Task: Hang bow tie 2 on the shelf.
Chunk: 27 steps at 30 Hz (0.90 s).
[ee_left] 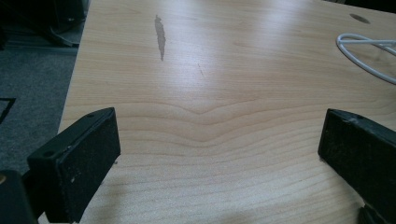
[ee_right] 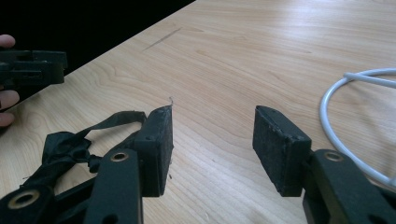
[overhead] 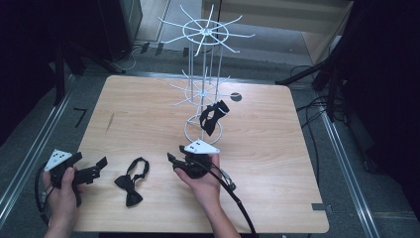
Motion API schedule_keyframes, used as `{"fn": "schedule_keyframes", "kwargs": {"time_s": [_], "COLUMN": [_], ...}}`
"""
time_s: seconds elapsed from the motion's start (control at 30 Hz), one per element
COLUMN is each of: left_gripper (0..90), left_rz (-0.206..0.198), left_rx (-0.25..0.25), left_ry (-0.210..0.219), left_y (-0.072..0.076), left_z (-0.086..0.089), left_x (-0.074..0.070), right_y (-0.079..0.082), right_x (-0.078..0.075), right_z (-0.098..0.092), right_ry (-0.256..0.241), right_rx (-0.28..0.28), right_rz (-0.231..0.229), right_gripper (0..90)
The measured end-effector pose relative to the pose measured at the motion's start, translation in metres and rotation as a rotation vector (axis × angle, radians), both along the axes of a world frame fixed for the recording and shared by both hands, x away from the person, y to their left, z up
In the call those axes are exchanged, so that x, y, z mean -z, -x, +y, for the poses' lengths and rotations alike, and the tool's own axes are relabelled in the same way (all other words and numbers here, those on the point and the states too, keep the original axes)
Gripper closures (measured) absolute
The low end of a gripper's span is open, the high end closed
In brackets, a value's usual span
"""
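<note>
Two black bow ties are in play. One bow tie (overhead: pixel 131 181) lies flat on the wooden table (overhead: pixel 277 163), near the front edge, between the two grippers and touching neither. The other, the hung bow tie (overhead: pixel 213 117), dangles from a lower arm of the white wire rack (overhead: pixel 203 59), which stands at the table's middle on a round wire base.

Left gripper (overhead: pixel 94 171): held low at the front left corner, aimed toward the loose bow tie. Jaws stand wide apart with bare wood between them in the left gripper view; nothing is pinched.

Right gripper (overhead: pixel 172 159): held just in front of the rack's base, pointing left. Jaws are spread with a clear gap and hold nothing. In the right gripper view the loose bow tie lies just beyond and beside the left-hand jaw, its strap loop visible; contact cannot be determined. The rack's base ring curves in at the right edge of that view.
</note>
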<state>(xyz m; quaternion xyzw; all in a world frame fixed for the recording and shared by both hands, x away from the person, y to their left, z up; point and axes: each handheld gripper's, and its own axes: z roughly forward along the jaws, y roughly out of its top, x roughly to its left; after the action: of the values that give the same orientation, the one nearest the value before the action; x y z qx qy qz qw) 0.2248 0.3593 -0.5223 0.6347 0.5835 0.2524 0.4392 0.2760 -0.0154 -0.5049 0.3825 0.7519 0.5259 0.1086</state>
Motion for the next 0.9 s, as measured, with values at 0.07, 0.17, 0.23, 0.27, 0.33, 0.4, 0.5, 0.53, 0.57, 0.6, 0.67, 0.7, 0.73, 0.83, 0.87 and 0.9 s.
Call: {"fn": "schedule_keyframes", "kwargs": {"time_s": [0.07,0.17,0.23,0.27,0.33,0.4,0.5,0.53,0.57,0.6,0.67,0.7,0.73,0.83,0.87,0.9], "left_gripper": [0.0,0.0,0.0,0.0,0.0,0.0,0.0,0.0,0.0,0.0,0.0,0.0,0.0,0.0,0.0,0.0], "left_rz": [0.0,0.0,0.0,0.0,0.0,0.0,0.0,0.0,0.0,0.0,0.0,0.0,-0.001,-0.001,-0.001,-0.001], "left_rx": [0.001,0.001,0.0,0.001,0.001,0.001,0.001,0.001,0.001,0.0,-0.001,0.0,-0.001,-0.001,-0.002,-0.001], "left_ry": [0.0,0.001,0.0,0.0,0.0,0.0,0.0,0.0,0.0,0.001,0.001,0.001,0.002,0.001,0.001,0.001], "left_y": [0.0,0.0,0.0,0.0,0.0,0.0,0.0,0.0,0.0,0.0,0.0,0.0,0.0,0.0,0.0,0.0], "left_z": [0.0,0.0,0.0,0.0,0.0,0.0,0.0,0.0,0.0,0.0,0.0,0.0,0.0,0.0,0.0,0.0], "left_x": [0.0,0.0,0.0,0.0,0.0,0.0,0.0,0.0,0.0,0.0,0.0,0.0,0.0,0.0,0.0,0.0], "right_y": [0.0,0.0,0.0,0.0,0.0,0.0,0.0,0.0,0.0,0.001,0.001,0.001,0.001,0.001,0.001,0.001], "right_x": [0.001,0.002,0.003,0.004,0.005,0.006,0.008,0.008,0.008,0.009,0.009,0.01,0.01,0.011,0.011,0.012], "right_z": [0.002,0.005,0.007,0.008,0.01,0.012,0.016,0.017,0.018,0.019,0.022,0.023,0.025,0.028,0.03,0.031], "right_ry": [0.0,0.004,0.006,0.005,0.005,0.008,0.012,0.013,0.015,0.015,0.017,0.019,0.019,0.022,0.021,0.023], "right_rx": [-0.003,-0.007,-0.011,-0.011,-0.015,-0.018,-0.026,-0.028,-0.028,-0.03,-0.034,-0.037,-0.04,-0.044,-0.045,-0.048], "right_rz": [0.001,0.004,0.006,0.007,0.009,0.011,0.014,0.015,0.015,0.018,0.019,0.018,0.021,0.022,0.023,0.022], "right_gripper": [49.1,49.2,49.2,49.2,49.3,49.2,49.3,49.3,49.3,49.2,49.3,49.3,49.3,49.3,49.3,49.3]}}
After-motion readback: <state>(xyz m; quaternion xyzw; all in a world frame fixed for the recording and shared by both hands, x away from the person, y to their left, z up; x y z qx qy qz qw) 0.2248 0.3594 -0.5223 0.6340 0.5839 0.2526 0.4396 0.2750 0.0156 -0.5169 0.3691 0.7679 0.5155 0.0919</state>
